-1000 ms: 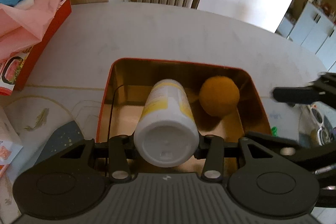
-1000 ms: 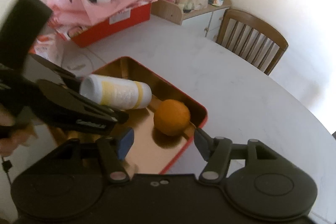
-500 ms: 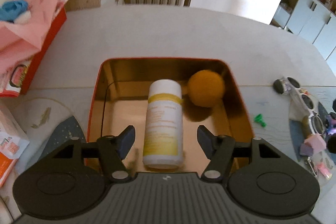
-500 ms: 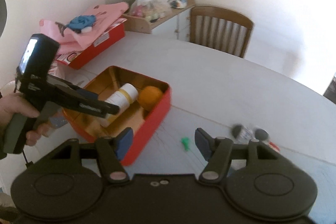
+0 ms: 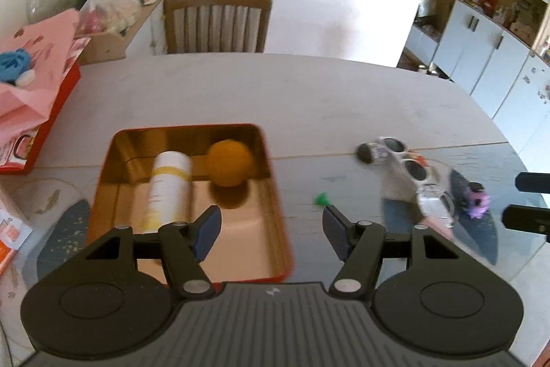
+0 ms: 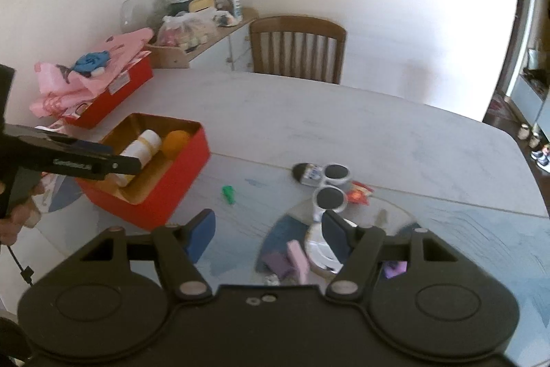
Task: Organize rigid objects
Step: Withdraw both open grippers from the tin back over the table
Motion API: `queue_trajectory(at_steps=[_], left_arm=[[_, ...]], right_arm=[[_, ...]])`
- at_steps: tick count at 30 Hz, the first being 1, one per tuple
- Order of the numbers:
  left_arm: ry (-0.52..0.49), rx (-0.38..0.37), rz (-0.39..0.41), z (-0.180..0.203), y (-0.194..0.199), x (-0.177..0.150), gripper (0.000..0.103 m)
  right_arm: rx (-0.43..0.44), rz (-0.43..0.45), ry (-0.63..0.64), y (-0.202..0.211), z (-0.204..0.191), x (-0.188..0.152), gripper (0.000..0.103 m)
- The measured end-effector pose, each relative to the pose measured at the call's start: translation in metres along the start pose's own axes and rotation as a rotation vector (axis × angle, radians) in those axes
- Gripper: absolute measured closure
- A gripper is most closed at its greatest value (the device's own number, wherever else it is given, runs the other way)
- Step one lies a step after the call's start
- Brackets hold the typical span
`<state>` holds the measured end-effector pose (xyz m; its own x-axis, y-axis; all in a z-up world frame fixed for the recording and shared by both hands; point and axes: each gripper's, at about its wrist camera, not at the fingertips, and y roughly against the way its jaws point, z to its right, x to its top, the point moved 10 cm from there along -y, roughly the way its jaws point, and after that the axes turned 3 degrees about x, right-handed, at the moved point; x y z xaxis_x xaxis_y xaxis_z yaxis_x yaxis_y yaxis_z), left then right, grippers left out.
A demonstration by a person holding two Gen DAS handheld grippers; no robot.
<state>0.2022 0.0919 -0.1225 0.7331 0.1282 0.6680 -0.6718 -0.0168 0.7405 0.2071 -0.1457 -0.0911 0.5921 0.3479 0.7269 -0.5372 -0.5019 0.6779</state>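
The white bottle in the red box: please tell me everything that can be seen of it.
The white bottle is a cylinder, apparently plastic, with a yellow band near its far end and faint yellow print on its label. It lies on its side on the golden floor of the red box, lengthwise, left of the orange ball, close to it; contact is unclear. No fingers hold it.

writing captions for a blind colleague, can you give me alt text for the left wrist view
The open left gripper hovers over a red tin holding a white bottle lying beside an orange. To the right on the grey table lie a small green piece and white goggles.
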Motion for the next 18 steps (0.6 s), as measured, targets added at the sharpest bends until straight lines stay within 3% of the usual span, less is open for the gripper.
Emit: queue_trajectory(at_steps=[10, 12, 18], left_arm=[[-0.052, -0.055, 0.035, 0.075, 0.004, -0.001, 0.037], [-0.061, -0.061, 0.037, 0.089, 0.001, -0.003, 0.027], [-0.057, -0.077, 0.017, 0.124, -0.015, -0.011, 0.022]], right_arm=[[-0.058, 0.010, -0.077, 0.020, 0.059, -0.027, 0.026], [-0.071, 0.003, -0.092, 0.021, 0.071, -0.035, 0.024], [-0.108, -0.017, -0.127, 0.021, 0.111, -0.056, 0.012]])
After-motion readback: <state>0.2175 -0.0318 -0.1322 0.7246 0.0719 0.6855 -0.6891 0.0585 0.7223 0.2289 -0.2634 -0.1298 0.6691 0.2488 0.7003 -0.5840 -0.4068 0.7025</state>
